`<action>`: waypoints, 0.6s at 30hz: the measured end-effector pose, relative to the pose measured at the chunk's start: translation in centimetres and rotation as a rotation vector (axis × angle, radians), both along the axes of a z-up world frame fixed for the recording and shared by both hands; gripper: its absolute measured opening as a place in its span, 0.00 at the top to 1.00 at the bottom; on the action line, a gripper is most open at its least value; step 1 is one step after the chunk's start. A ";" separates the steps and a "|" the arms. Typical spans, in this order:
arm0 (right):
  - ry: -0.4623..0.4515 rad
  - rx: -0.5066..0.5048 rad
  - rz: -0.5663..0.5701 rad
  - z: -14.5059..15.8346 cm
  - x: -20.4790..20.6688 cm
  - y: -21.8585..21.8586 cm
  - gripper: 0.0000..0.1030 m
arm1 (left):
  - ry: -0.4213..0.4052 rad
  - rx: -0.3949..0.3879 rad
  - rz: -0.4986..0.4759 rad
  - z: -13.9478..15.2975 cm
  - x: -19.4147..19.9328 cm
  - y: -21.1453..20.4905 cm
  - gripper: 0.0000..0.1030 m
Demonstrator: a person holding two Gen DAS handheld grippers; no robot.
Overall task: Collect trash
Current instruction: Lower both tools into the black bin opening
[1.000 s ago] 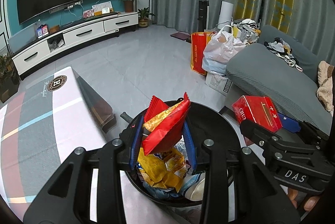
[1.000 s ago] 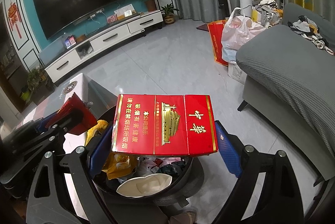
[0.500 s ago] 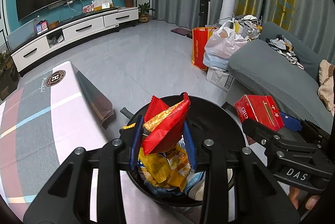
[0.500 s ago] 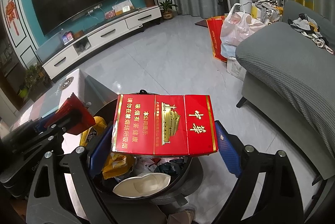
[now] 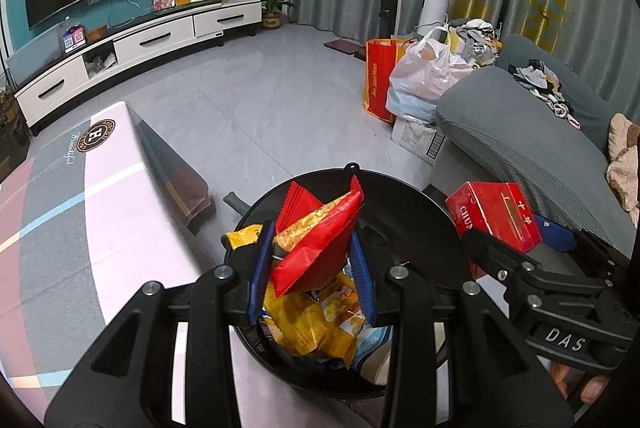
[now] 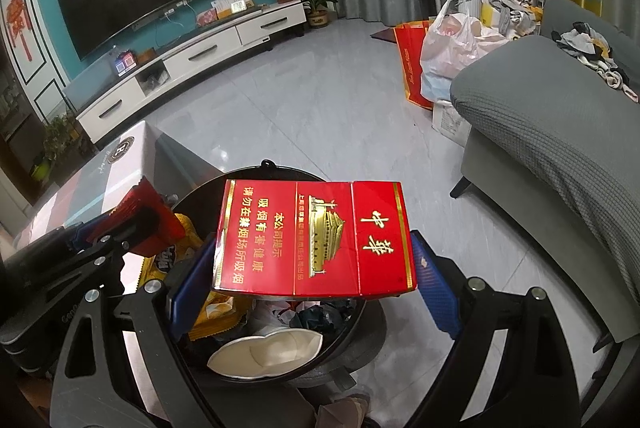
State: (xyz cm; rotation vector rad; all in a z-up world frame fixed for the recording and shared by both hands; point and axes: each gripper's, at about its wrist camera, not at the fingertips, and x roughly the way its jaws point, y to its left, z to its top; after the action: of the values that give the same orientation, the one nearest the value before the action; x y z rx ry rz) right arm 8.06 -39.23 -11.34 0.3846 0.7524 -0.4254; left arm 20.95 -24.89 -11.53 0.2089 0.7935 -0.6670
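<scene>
A round black trash bin (image 5: 412,212) stands on the floor beside the table, holding yellow snack bags (image 5: 316,324) and a crushed white paper cup (image 6: 264,352). My left gripper (image 5: 312,268) is shut on a red snack wrapper (image 5: 320,236) and holds it over the bin. My right gripper (image 6: 312,276) is shut on a red cigarette carton (image 6: 316,240), flat above the bin (image 6: 344,324). The right gripper with the carton (image 5: 496,216) also shows at the right in the left wrist view. The left gripper with the wrapper (image 6: 152,220) shows at the left in the right wrist view.
A low table with a striped cloth (image 5: 80,220) lies left of the bin. A grey sofa (image 5: 520,132) stands at the right, with bags (image 5: 416,76) at its far end. A white TV cabinet (image 5: 140,44) lines the far wall. Grey floor (image 5: 260,108) lies beyond the bin.
Both views have shifted slightly, the bin sitting a little farther out in front. Both grippers still hold their items over the bin.
</scene>
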 end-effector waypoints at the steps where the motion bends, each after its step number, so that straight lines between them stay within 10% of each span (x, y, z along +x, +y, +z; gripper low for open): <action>1: 0.002 0.001 -0.001 -0.1 0.0 0.0 0.14 | 0.001 0.002 -0.004 0.0 0.1 -0.1 0.64; 18: 0.062 0.014 0.012 -1.7 1.1 -0.2 0.14 | 0.036 0.031 -0.036 -1.0 1.3 -1.2 0.64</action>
State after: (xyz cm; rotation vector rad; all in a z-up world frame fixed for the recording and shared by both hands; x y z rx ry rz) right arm 9.11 -39.47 -13.04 0.3809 0.8179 -0.4228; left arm 22.28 -26.09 -12.52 0.2407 0.8362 -0.6945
